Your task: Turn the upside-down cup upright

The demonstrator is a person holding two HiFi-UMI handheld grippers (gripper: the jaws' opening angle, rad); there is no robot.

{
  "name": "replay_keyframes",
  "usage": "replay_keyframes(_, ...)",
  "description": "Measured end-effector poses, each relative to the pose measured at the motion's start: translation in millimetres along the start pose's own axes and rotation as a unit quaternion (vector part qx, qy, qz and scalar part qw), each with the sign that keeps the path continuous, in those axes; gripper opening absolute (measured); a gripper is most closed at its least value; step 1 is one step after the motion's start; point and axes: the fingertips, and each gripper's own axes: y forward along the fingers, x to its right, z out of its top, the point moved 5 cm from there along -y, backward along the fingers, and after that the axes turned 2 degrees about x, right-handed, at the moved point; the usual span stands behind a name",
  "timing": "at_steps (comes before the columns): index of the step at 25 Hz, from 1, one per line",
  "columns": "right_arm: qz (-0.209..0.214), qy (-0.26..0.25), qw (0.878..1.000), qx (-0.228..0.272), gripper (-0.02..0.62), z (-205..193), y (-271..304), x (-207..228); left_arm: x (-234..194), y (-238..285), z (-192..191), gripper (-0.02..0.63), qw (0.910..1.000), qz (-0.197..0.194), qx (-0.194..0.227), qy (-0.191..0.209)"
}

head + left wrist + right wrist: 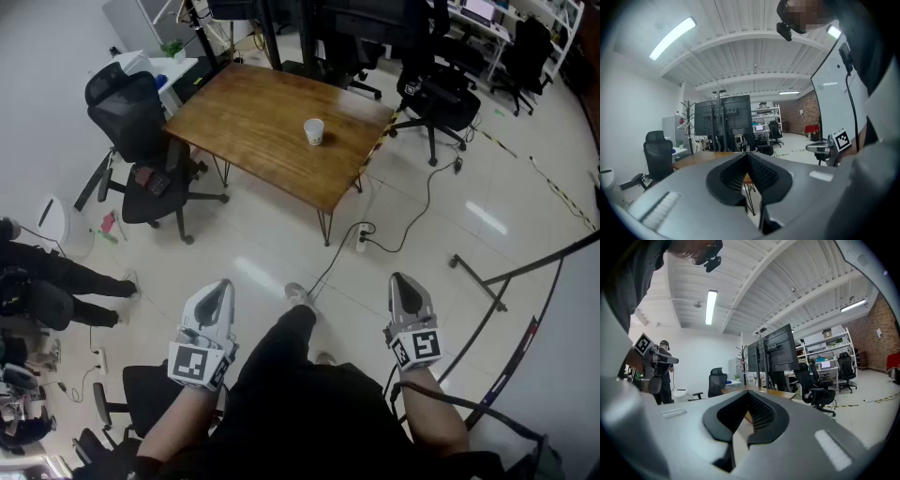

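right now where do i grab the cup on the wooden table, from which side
Take the cup by its side wall, mid-height, coming in level from the near edge of the table. It stands alone with bare wood round it, so that approach looks clear. Which end is up I cannot tell.

Rectangular brown wooden table (pixel 253 122) on thin black hairpin legs, on glossy white tiled floor (pixel 272 244). Black mesh office chair (pixel 131 112) at its left end. Second black swivel office chair (pixel 439 94) near its right corner. White power strip (pixel 361 241) with black cable on the floor beside the table's near leg. Tall black monitor rack (pixel 776 355) behind the table.
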Motion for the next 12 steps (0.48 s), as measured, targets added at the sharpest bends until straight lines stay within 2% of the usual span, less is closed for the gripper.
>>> replay_keyframes(4,-0.004,-0.007,1.000,-0.013,0.002,-4.8,44.2,3.6,-24.8,38.3,-6.8,0.000,0.9998,-0.010,0.015,0.009)
replay_keyframes(8,-0.008,-0.033,0.999,-0.022,0.003,2.5,104.7,19.6,-69.3,103.4,-14.6,0.000,0.9992,-0.022,0.026,-0.021)
replay_keyframes(12,-0.078,-0.017,0.996,-0.041,0.003,3.5,177.5,62.2,-125.3,186.0,-20.8,0.000,0.9985,-0.046,0.024,-0.013)
